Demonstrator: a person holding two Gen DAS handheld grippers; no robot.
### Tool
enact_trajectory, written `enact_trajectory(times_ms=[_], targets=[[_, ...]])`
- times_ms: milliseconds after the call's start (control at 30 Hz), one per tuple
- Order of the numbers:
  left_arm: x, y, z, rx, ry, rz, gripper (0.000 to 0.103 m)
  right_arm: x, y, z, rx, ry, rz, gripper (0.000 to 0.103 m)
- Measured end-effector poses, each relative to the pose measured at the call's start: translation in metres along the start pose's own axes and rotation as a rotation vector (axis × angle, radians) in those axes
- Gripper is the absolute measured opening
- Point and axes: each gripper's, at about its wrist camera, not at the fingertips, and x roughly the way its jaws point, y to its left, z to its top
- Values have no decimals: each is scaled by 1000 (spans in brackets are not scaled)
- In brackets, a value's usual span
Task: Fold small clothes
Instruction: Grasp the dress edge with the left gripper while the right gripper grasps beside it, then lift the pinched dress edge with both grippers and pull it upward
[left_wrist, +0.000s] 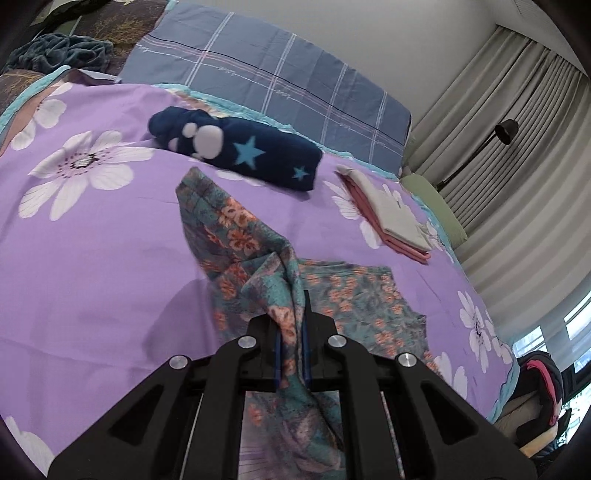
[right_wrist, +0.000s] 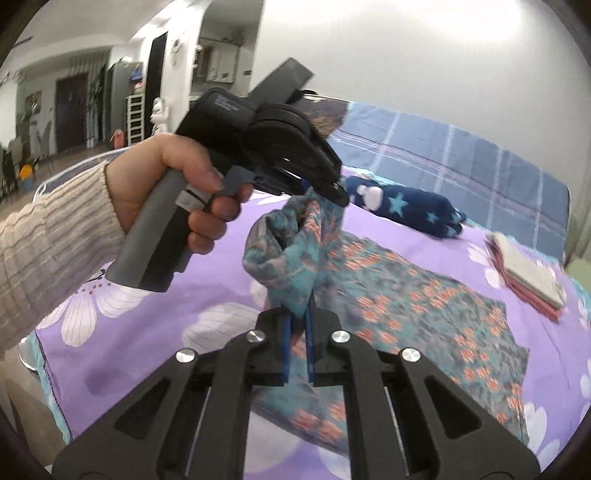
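Teal floral garment (right_wrist: 388, 295) lies half spread on the purple bedspread (left_wrist: 92, 258), one edge lifted. Left gripper (left_wrist: 291, 343) and right gripper (right_wrist: 298, 332) each pinch that raised edge, side by side, above the bed.

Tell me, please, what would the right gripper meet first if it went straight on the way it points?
Probably the left gripper, which grips the same floral garment just ahead of the right gripper; depth is hard to judge.
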Motion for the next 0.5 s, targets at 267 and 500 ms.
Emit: enact_trajectory(times_ms=[267,500], targets=[[34,-78,-6,108,16,56,7,-27,-64,-30,179,19,31,6],[82,-142,-11,182,75,70,7,-53,-118,-60,311,-2,12,5]])
